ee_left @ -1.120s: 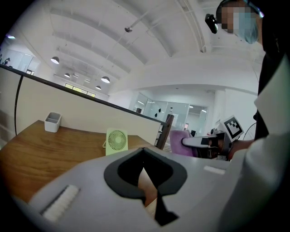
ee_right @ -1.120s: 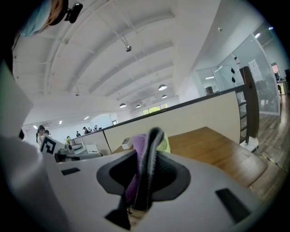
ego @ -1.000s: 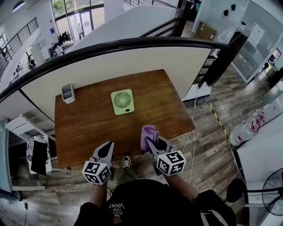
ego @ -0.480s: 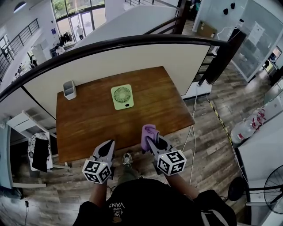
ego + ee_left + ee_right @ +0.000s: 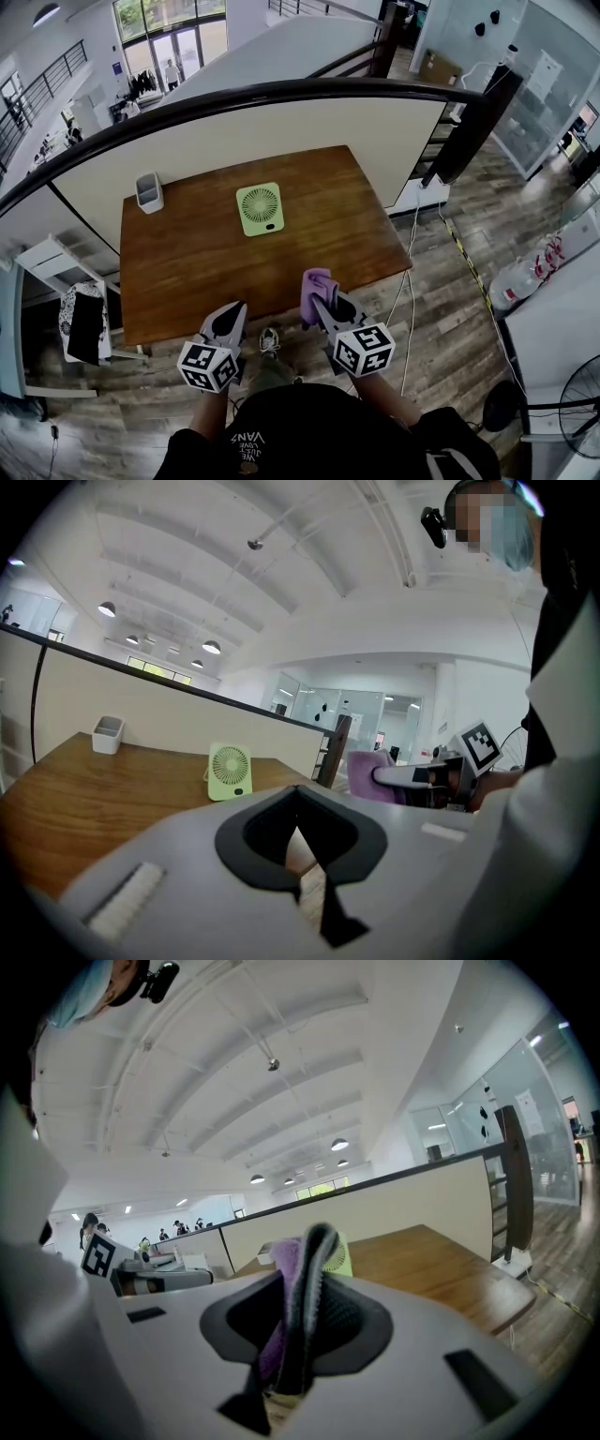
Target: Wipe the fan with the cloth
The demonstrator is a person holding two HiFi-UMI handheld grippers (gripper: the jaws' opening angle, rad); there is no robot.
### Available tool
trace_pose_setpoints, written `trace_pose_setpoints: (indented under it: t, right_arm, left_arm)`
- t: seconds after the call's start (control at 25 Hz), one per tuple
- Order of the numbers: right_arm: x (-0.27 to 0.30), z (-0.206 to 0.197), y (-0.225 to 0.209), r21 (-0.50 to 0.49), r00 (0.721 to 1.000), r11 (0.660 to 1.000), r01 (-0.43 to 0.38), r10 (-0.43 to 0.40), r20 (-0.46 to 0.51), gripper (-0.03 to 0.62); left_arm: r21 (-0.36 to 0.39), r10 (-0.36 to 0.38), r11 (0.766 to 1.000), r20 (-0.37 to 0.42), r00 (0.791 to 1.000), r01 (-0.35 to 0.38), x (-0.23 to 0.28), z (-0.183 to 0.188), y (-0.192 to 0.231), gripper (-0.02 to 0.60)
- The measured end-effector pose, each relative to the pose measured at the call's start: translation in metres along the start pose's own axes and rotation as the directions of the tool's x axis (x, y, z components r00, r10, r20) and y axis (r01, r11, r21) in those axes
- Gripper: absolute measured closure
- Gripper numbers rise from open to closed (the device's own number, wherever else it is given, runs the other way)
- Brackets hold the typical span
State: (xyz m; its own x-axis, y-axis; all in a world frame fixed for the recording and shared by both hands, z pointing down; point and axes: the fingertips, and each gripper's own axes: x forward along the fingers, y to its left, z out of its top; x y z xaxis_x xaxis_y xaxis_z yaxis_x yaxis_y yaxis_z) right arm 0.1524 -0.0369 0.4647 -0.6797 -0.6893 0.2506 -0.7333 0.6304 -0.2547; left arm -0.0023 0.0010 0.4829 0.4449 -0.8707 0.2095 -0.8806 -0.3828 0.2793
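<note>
A light green square fan (image 5: 260, 208) stands on the wooden table (image 5: 187, 272), toward its far side; it also shows small in the left gripper view, fan (image 5: 229, 771). My right gripper (image 5: 316, 293) is shut on a purple cloth (image 5: 315, 282), held off the table's near edge. In the right gripper view the cloth (image 5: 281, 1283) is bunched between the jaws of the gripper (image 5: 314, 1241), partly hiding the fan (image 5: 341, 1256). My left gripper (image 5: 233, 313) hangs beside it, shut and empty, jaws together in its own view (image 5: 300, 803). Both are well short of the fan.
A small white container (image 5: 148, 192) stands at the table's far left corner. A low wall with a dark rail (image 5: 281, 94) runs behind the table. White shelving (image 5: 56, 272) is to the left, a cable (image 5: 412, 234) lies on the floor to the right.
Both grippers hold the same pose, the cloth still pinched in the right one. The table and fan have shifted only slightly in the head view.
</note>
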Motion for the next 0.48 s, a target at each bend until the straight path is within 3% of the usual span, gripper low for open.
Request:
trace_pose_setpoints:
  t: [0.48]
  right_arm:
    - [0.008, 0.001, -0.004, 0.005, 1.0, 1.0, -0.002, 0.002, -0.004, 0.5]
  left_arm:
    - [-0.007, -0.002, 1.0, -0.002, 1.0, 0.002, 0.011, 0.001, 0.004, 0.57]
